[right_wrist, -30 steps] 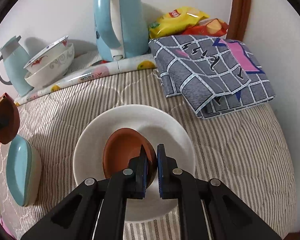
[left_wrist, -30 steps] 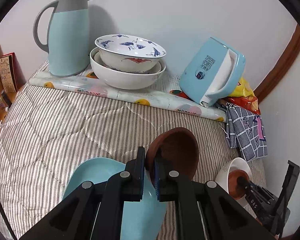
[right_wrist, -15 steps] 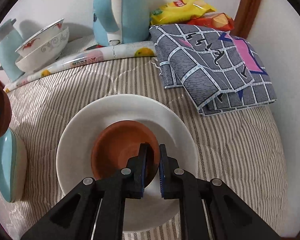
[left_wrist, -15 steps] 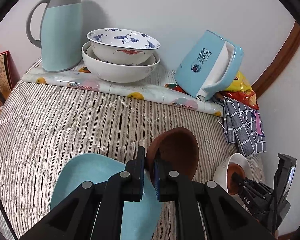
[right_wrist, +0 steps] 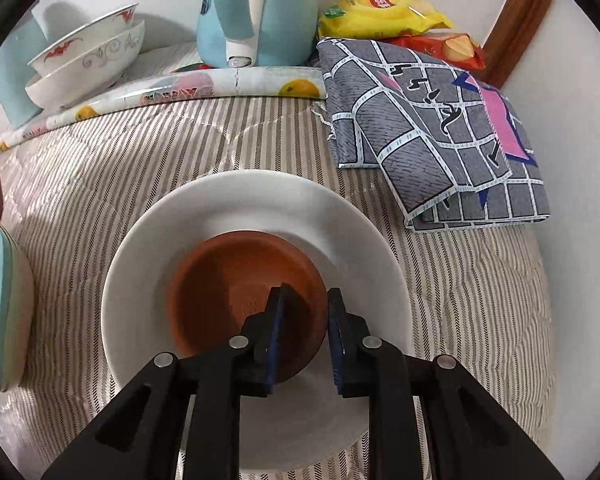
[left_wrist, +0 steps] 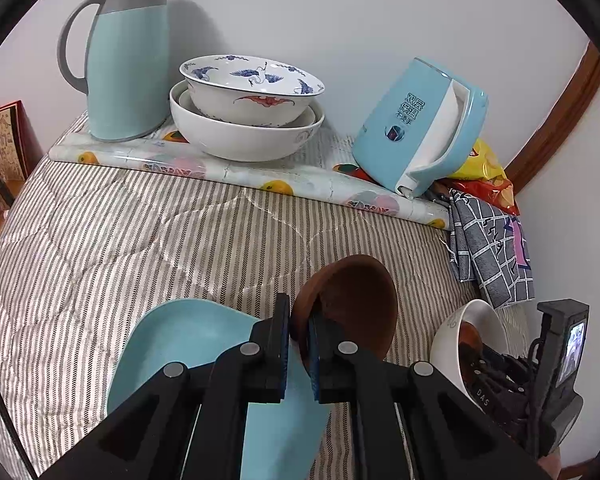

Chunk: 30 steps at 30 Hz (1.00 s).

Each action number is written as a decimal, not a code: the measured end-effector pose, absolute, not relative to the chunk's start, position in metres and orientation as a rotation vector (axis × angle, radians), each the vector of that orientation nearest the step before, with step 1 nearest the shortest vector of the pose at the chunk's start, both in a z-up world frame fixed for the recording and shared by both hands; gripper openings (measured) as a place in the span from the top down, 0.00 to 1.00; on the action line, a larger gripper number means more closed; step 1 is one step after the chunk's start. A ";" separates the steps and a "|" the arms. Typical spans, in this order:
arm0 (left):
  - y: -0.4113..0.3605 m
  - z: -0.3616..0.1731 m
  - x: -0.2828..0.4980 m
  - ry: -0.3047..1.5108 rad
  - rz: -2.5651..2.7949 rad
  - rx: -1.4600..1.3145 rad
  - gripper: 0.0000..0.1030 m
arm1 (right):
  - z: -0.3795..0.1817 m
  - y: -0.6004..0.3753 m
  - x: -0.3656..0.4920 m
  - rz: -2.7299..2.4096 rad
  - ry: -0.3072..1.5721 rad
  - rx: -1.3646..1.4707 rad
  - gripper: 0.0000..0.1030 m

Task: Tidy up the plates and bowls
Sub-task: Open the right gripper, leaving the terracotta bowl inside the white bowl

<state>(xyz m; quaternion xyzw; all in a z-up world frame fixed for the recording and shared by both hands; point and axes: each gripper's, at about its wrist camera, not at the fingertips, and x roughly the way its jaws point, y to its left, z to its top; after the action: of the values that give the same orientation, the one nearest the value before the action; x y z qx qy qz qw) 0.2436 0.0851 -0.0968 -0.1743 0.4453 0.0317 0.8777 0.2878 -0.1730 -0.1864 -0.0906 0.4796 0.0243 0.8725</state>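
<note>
My left gripper (left_wrist: 299, 336) is shut on the rim of a brown bowl (left_wrist: 356, 300) and holds it tilted above a light blue plate (left_wrist: 204, 344) on the striped bedding. My right gripper (right_wrist: 305, 332) is open, its jaws either side of the near rim of a second brown bowl (right_wrist: 244, 292) that rests in a white bowl (right_wrist: 256, 208). The white bowl (left_wrist: 452, 332) and right gripper also show at the lower right of the left wrist view. Two stacked white bowls (left_wrist: 248, 108) sit at the back.
A light blue thermos jug (left_wrist: 128, 52) and a tipped blue kettle (left_wrist: 420, 124) stand on a fruit-print mat (left_wrist: 236, 172) by the wall. A grey checked cloth (right_wrist: 432, 120) and snack bags (right_wrist: 384, 12) lie at the right. Red items (left_wrist: 4, 136) at the left edge.
My right gripper has opened and let go of the brown bowl, which now rests level in the white bowl. My left gripper still holds its brown bowl and has shifted slightly.
</note>
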 end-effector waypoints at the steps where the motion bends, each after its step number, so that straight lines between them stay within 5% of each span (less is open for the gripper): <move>1: 0.085 -0.096 0.243 0.927 0.065 -0.359 0.92 | -0.187 -0.171 0.287 0.046 0.998 -0.199 0.78; 6: 0.083 -0.091 0.238 0.923 0.061 -0.348 0.92 | -0.180 -0.174 0.284 0.061 0.982 -0.149 0.61; 30: 0.006 -0.070 0.221 0.931 -0.059 -0.301 0.92 | -0.113 -0.249 0.199 0.051 0.749 0.006 0.55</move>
<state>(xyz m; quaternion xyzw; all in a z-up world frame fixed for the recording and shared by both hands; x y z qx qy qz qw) 0.2210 0.0062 -0.0703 -0.1446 0.4469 -0.0285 0.8823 0.1992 -0.2492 -0.1132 0.0028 0.3660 0.0247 0.9303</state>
